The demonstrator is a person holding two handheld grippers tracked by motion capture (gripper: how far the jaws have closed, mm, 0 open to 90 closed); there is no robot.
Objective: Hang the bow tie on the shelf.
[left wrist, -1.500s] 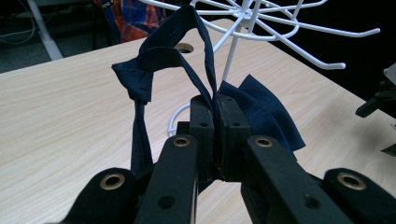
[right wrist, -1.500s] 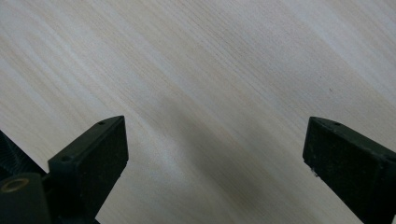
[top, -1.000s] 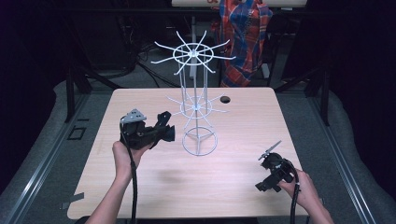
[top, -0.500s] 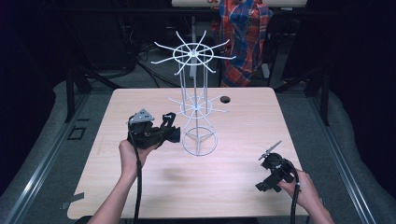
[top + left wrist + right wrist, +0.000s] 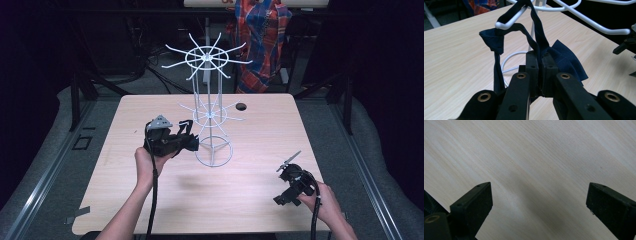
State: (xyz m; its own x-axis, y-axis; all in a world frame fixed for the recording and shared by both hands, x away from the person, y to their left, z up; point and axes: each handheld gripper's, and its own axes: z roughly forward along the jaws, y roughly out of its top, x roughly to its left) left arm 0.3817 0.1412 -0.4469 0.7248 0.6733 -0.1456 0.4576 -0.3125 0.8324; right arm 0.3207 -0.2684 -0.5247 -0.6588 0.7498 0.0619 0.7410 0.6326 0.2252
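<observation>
The left gripper (image 5: 537, 72) has its jaws clenched on a dark blue cloth (image 5: 534, 47); the cloth's loop is draped over a white arm of the wire rack (image 5: 210, 115), so the hanging looks nearly done, with only letting go left; the right gripper (image 5: 539, 202), jaws spread and holding nothing, hovers over the bare counter (image 5: 250, 195).

The left gripper (image 5: 187, 134) is held up over the table's middle left by the person's left hand (image 5: 149, 161), forearm reaching in from the bottom edge. Its jaws are pressed together, pinching a dark blue cloth (image 5: 567, 62) between them. The right gripper (image 5: 289, 162) sits low near the table's front right corner in the right hand (image 5: 322, 199), its jaws spread wide apart with nothing between them.
</observation>
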